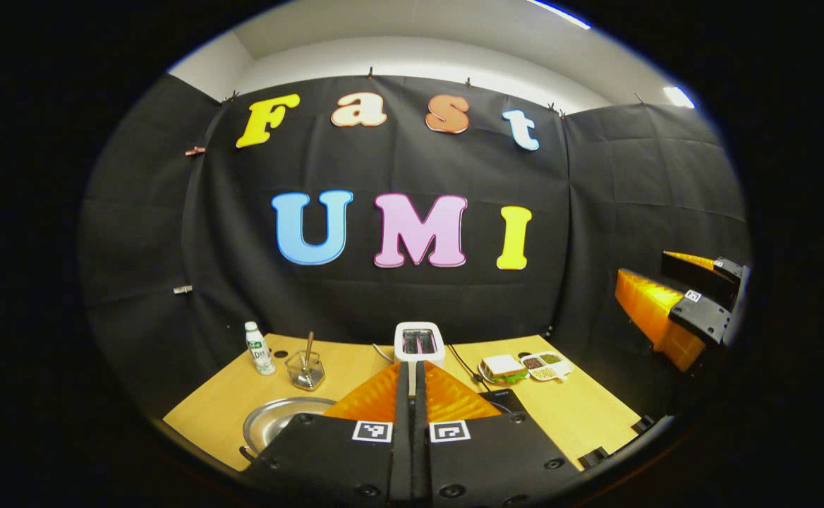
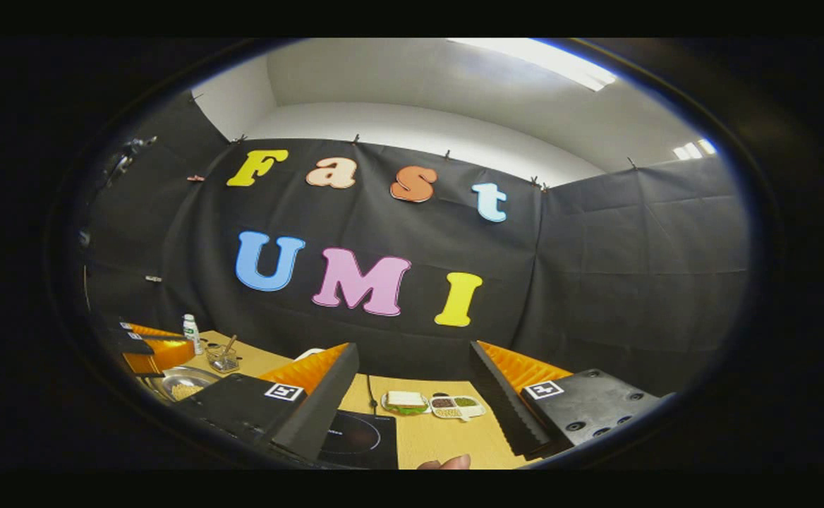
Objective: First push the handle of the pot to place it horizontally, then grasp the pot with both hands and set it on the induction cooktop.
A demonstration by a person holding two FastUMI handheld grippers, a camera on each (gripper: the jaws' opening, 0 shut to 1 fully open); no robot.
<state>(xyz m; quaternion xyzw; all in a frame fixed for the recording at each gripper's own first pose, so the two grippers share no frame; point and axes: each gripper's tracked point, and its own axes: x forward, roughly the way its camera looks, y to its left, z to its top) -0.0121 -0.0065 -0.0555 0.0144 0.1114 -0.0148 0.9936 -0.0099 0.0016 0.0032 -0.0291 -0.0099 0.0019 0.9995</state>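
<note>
The steel pot (image 1: 279, 420) sits on the wooden table (image 1: 228, 402) at the lower left, partly behind my left gripper (image 1: 412, 374), which is shut with nothing between its fingers. A small piece of the pot's handle (image 1: 247, 452) peeks out at its near rim. The black induction cooktop (image 1: 502, 399) lies just right of the fingers. In the right gripper view the pot (image 2: 183, 384) holds something pale and the cooktop (image 2: 360, 437) lies between the wide-open fingers of my right gripper (image 2: 413, 353). Both grippers hover above the table, touching nothing.
At the back stand a small white bottle (image 1: 259, 348), a glass with a spoon (image 1: 305, 368) and a white toaster-like box (image 1: 419, 342). A sandwich plate (image 1: 504, 368) and a divided dish (image 1: 547, 365) lie at the back right. A person's fingertip (image 2: 447, 463) shows at the bottom edge.
</note>
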